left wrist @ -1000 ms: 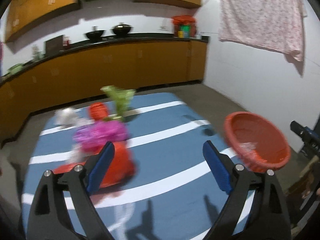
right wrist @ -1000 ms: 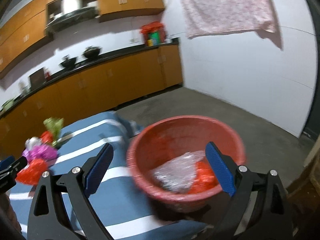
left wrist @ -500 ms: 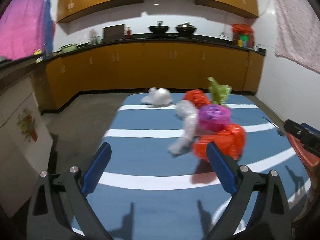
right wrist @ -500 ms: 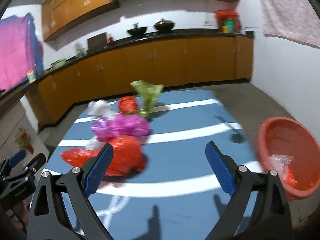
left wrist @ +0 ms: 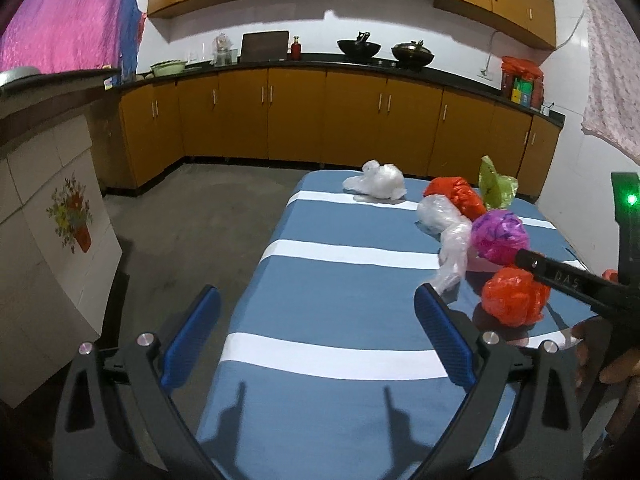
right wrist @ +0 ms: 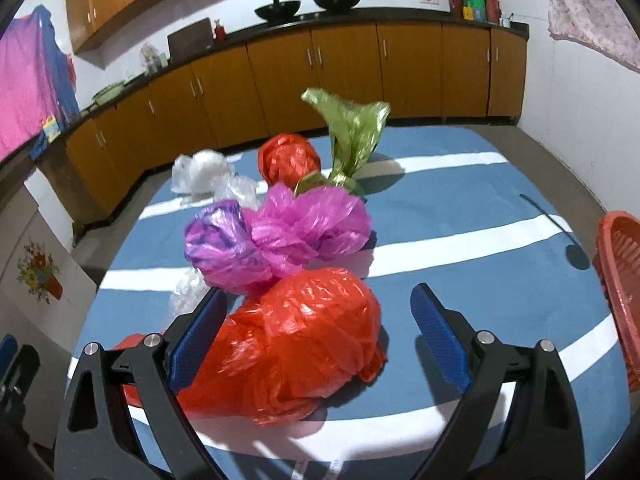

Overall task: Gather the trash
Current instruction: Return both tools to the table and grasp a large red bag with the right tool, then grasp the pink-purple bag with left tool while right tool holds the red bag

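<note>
The right gripper (right wrist: 318, 330) stands spread, the near red bag (right wrist: 288, 344) lying between its fingers on the blue striped cloth (right wrist: 460, 216), left pad beside it. The left gripper (left wrist: 316, 334), also spread, frames only bare cloth, bags far right. Only the right view shows the red basket (right wrist: 620, 280).

My left gripper (left wrist: 316, 330) hangs wide open over the blue striped cloth (left wrist: 344, 312), nothing between its blue pads (left wrist: 444, 344). The trash sits toward two o'clock: a white bag (left wrist: 378, 182) farthest off, a clear bag (left wrist: 446, 232) trailing down nearer me, a red bag (left wrist: 456, 196) and a green bag (left wrist: 494, 188) beside it, then a purple bag (left wrist: 498, 236). Nearest, at three o'clock, lies an orange bag (left wrist: 514, 296). My right gripper (left wrist: 576, 280) reaches in over it from the right edge, my hand (left wrist: 604, 364) below. Wooden cabinets (left wrist: 320, 116) run across twelve o'clock
</note>
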`<state>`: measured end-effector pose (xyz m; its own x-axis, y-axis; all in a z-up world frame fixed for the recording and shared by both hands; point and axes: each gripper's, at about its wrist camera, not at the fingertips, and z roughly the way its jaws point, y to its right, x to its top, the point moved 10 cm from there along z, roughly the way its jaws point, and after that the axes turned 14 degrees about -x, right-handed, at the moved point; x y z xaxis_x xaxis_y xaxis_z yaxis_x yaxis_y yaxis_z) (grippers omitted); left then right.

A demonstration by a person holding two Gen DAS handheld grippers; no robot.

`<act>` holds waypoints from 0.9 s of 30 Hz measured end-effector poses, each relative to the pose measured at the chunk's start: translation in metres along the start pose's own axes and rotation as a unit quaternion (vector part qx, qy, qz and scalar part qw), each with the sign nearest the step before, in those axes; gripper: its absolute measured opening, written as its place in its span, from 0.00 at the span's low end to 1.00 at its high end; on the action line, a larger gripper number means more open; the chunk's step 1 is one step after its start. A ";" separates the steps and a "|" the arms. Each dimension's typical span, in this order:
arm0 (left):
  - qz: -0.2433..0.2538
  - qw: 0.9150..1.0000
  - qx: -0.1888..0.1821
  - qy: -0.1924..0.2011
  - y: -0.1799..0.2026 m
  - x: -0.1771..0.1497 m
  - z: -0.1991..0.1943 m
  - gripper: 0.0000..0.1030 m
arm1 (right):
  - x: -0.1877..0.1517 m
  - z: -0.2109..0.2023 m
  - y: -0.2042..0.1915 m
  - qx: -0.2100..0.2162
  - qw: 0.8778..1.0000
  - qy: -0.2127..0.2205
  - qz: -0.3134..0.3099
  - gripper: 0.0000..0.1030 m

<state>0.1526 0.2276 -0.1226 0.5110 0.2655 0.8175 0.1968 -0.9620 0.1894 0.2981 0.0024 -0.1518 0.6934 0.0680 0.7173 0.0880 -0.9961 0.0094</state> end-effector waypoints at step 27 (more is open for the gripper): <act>0.033 0.995 -0.092 -0.018 0.095 0.009 0.041 0.93 | -0.026 -0.015 0.124 -0.082 0.997 0.012 0.006 0.52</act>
<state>0.2103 0.1414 -0.1202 0.5479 0.2001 0.8123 0.0061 -0.9719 0.2353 0.2806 -0.1240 -0.1592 0.6758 0.0568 0.7349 -0.0391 -0.9929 0.1127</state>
